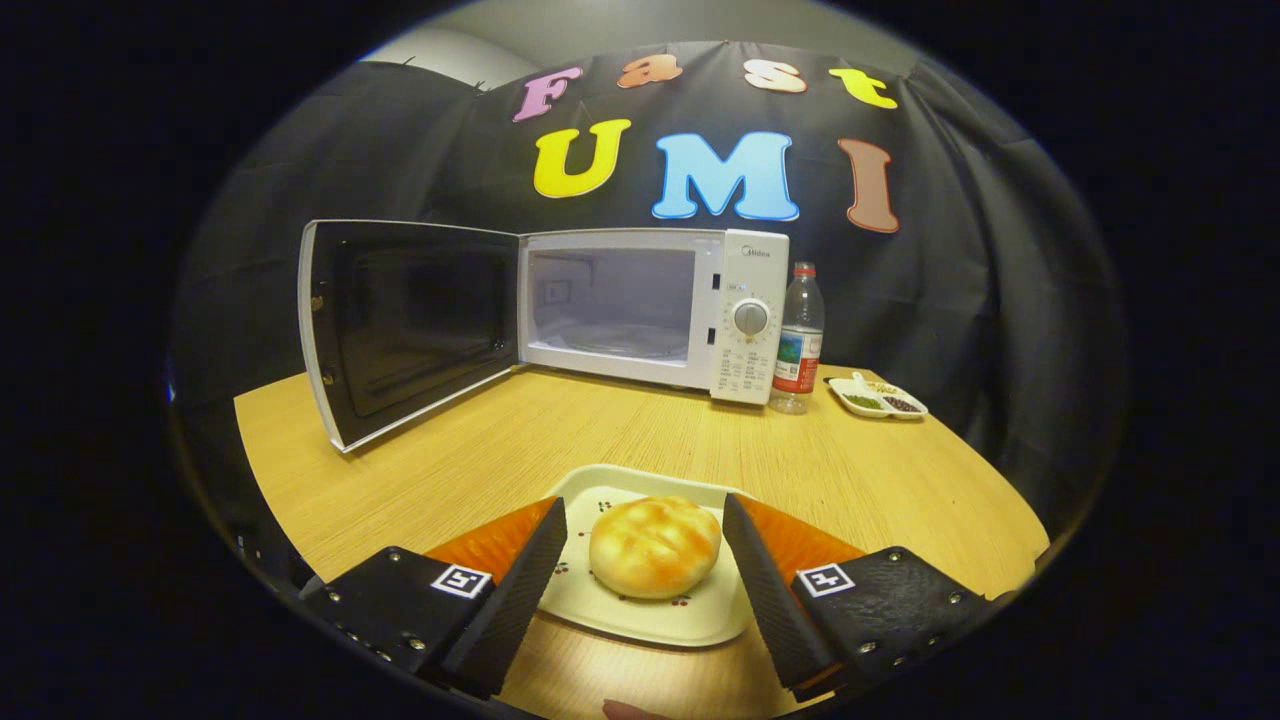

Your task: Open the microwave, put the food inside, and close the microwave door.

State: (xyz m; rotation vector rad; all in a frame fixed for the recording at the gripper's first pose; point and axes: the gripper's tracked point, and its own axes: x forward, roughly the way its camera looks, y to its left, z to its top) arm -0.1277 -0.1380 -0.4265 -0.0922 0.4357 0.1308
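Claw: I see my gripper (645, 560) spread wide, its 2 fingers (520, 580) apart and pressing on nothing.
Between the fingers: 1 bun (654, 546) sits there, clear of both fingers, with a gap on each side.
Bun: round, golden, browner on top; it rests on 1 plate (640, 615).
Plate: white, rounded-square, with small red and green marks on its face; it lies flat on the table (500, 440), and both fingers reach over its left and right edges. I cannot tell whether they touch it.
Microwave: 1 white microwave (655, 310) stands well beyond the fingers, at the far side of the table against the booth wall.
Door: 1 door (410, 325), swung fully open to the left, its dark inner face turned toward me.
Cavity: I see it lit and bare apart from the turntable (615, 340) on its floor.
Controls: 1 dial (750, 318) on the panel right of the cavity.
Bottle: 1 clear bottle (798, 340) with a red cap, upright, just beside the microwave's right side.
Dish: 1 small white dish (878, 398) right of the bottle, with 2 compartments I can count, 1 holding something green and 1 something dark.
Table: 1 light wooden top, bearing everything above.
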